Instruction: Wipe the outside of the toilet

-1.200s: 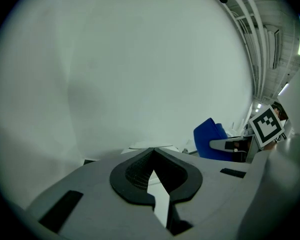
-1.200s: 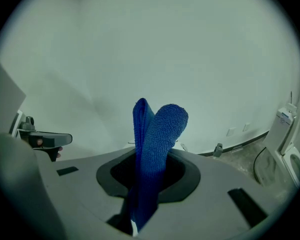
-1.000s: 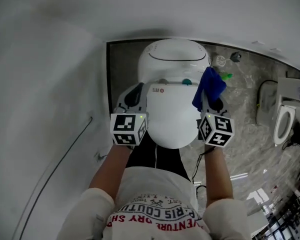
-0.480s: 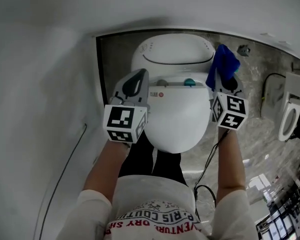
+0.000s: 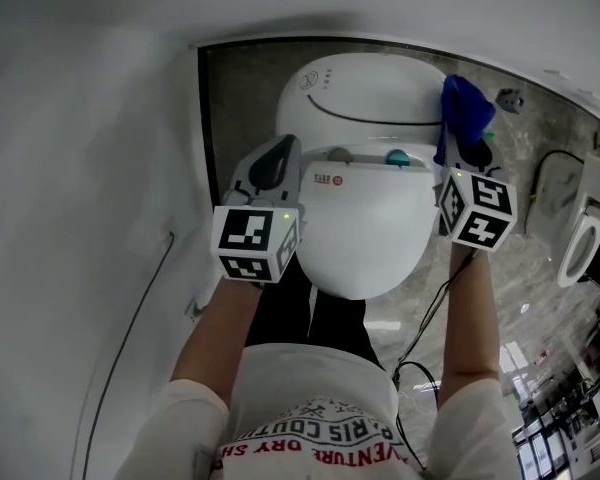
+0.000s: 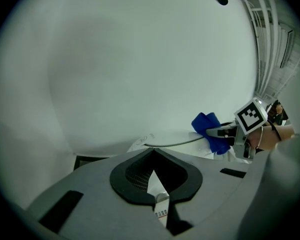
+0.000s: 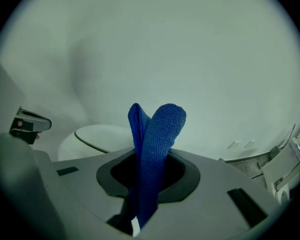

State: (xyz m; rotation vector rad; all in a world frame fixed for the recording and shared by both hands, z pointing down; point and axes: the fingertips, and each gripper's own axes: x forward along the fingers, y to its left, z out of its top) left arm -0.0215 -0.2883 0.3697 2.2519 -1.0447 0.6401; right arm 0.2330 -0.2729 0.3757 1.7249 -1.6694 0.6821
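The white toilet stands below me in the head view, its lid point(image 5: 365, 233) down and its tank point(image 5: 365, 93) against the wall. My right gripper point(image 5: 467, 153) is shut on a blue cloth point(image 5: 465, 108), which hangs at the tank's right side. In the right gripper view the cloth point(image 7: 157, 134) sticks up folded from the gripper point(image 7: 147, 171), with the tank point(image 7: 97, 136) beyond it. My left gripper point(image 5: 272, 168) hovers at the lid's left rear; its jaws stand together on nothing point(image 6: 154, 171). The left gripper view also catches the cloth point(image 6: 208, 129).
White wall point(image 5: 90, 168) closes in on the left, with a thin cable point(image 5: 130, 308) running down it. Marble floor point(image 5: 520, 258) spreads to the right, with a second white fixture point(image 5: 580, 243) at its edge. A black cord point(image 5: 425, 368) trails by my legs.
My right gripper has carried the blue cloth from the lid's hinge area back and right, to beside the tank. The left gripper has stayed by the lid's left side.
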